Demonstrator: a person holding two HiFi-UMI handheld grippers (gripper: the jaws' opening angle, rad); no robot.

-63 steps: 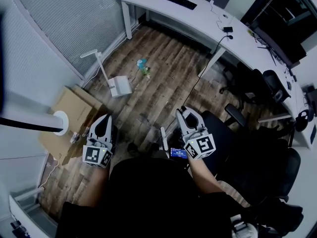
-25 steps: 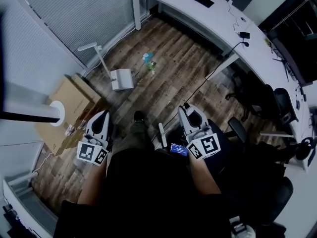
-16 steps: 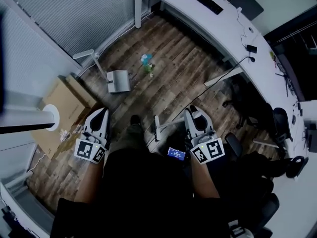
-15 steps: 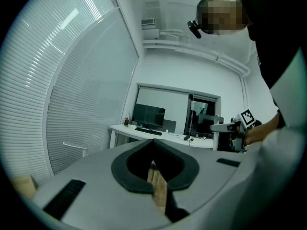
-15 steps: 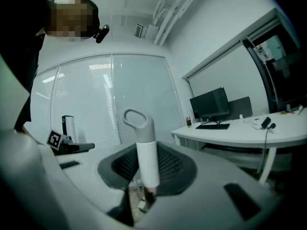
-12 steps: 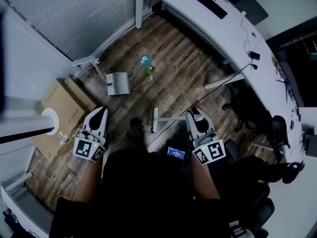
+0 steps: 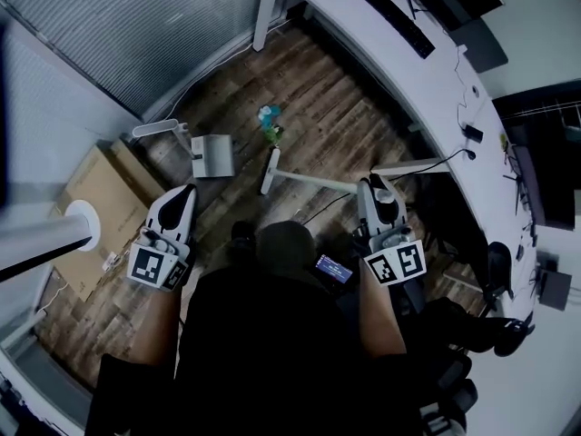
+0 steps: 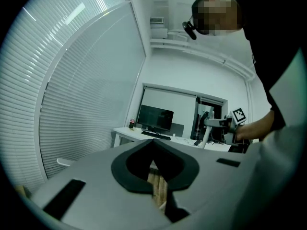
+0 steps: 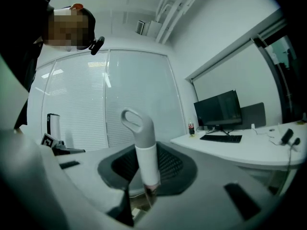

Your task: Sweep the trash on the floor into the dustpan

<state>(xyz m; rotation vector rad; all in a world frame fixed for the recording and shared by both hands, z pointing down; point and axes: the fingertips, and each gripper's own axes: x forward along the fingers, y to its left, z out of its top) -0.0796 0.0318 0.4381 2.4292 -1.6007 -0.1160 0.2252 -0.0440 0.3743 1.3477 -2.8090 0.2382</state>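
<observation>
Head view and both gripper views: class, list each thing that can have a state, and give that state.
left hand-held gripper: shut, empty.
right hand-held gripper: shut on the broom.
broom: held, head near the trash.
dustpan: on the floor, unheld.
trash: on the floor, outside the dustpan.

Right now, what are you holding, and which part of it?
The right gripper is shut on the broom, gripping its white handle just below the grey looped top end. The left gripper is shut and holds nothing.
</observation>
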